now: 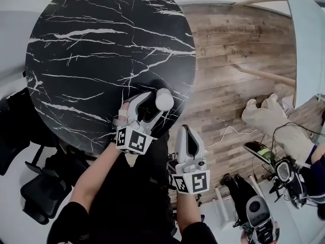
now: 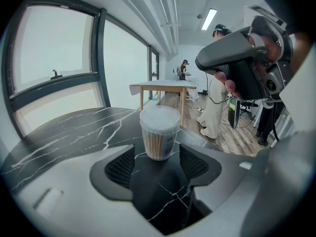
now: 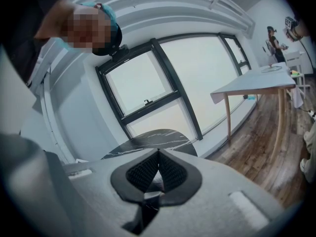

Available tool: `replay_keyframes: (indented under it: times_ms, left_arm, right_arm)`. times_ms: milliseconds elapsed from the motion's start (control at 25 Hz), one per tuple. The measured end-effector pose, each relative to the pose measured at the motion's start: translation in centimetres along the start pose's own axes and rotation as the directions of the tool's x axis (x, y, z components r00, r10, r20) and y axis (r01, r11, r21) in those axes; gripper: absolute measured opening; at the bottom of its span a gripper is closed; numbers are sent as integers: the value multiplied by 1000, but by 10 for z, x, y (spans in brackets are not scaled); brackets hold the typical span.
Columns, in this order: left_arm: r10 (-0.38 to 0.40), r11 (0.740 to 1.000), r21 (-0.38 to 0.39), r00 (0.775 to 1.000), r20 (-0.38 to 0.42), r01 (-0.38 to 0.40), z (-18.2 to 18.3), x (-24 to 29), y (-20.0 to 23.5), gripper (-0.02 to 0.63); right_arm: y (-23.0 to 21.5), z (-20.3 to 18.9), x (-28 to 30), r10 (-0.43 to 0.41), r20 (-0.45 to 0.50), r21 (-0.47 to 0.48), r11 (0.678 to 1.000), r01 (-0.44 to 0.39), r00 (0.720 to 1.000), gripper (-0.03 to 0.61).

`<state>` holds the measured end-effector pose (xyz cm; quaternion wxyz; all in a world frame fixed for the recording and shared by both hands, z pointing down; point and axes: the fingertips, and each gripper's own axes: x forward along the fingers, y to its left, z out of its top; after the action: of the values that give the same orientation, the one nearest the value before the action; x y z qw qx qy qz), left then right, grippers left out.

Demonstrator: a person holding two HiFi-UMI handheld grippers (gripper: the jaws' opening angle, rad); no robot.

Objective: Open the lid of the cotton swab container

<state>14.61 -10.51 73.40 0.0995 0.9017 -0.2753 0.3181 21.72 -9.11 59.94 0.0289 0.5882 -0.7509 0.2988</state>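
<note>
Round black marble-pattern table (image 1: pixel 76 60) on a wood plank floor (image 1: pixel 228 60); the table's far rim is cut off at the top of the head view.

- Jaws of the left gripper (image 2: pixel 157 164) are spread wide, with nothing gripped.
- Right at the mouth of those jaws stands the cotton swab container (image 2: pixel 159 132), upright on the table. Its base is about level with the pad tips and neither pad presses on it.
- The swab sticks show through the clear wall. There is print on the side facing the right pad, too small to read.
- The lid (image 2: pixel 159 117) is still on. It looks pale and frosted, and I can't make out the seam between lid and body.
- Head view only gives the container's white top (image 1: pixel 164 99). Its side is hidden from above, and the jaw gap is hard to judge there.
- Jaws of the right gripper (image 3: pixel 158 169) are fully together, nothing between them.
- The right gripper sits to the right of the left one and nearer the person, off the table edge (image 1: pixel 187 136). From the left gripper it looms upper right, fingers wrapped round it, partly clipped by the lens rim.
- The right gripper's own view misses the container. It shows only a slice of table past the closed tips, then a window (image 3: pixel 143 90).
- Past the container is a wooden-legged table (image 2: pixel 163 87) with people standing by it, too small to detail.
</note>
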Motion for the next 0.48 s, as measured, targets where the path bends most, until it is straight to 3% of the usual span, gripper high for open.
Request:
replay_keyframes:
  times_ms: [480]
  left_arm:
    - [-8,1000,-16,1000,-24,7,-5,13,-1,301]
  right_arm:
    - [-18,4,7,16,-15,-4,1000,-16,1000,-2]
